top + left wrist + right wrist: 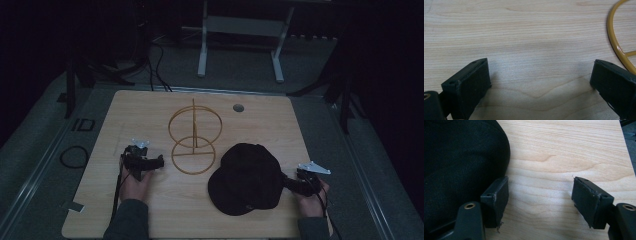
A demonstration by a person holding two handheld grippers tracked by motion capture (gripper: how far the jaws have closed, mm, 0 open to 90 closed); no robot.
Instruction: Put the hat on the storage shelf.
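Black cap [247, 180] lies flat on the near right of the wooden table [150, 105], just right of the yellow wire stand [194, 140] and apart from it.

Right gripper [292, 184]: you hold it at the cap's right edge. In the right gripper view the jaws stand spread wide with bare wood between them. The inner pad [496, 200] sits against the cap's rim [461, 165] or a hair off it; the dark cloth makes contact hard to read. Nothing is pinched.

Left gripper [145, 162]: it rests low on the table left of the stand's base ring [616, 42]. Jaws spread, bare wood between them.

Risks from here:
- Only one pad is beside the cloth. Close now and you likely nip air or a thin fold, and the cap slips on the lift.
- Push the spread jaws in along the table and the soft cap may slide left into the stand, which looks light enough to tip.
- A grab at one edge lets the rest droop, so it could snag the stand's upright ring when carried over.

Orientation: long axis runs from near-left to far-right in the high view. The rounded far-right lobe reads as the crown and the broad near-left part as the brim, so it probably points near-left. In this dim light, treat that as a guess.
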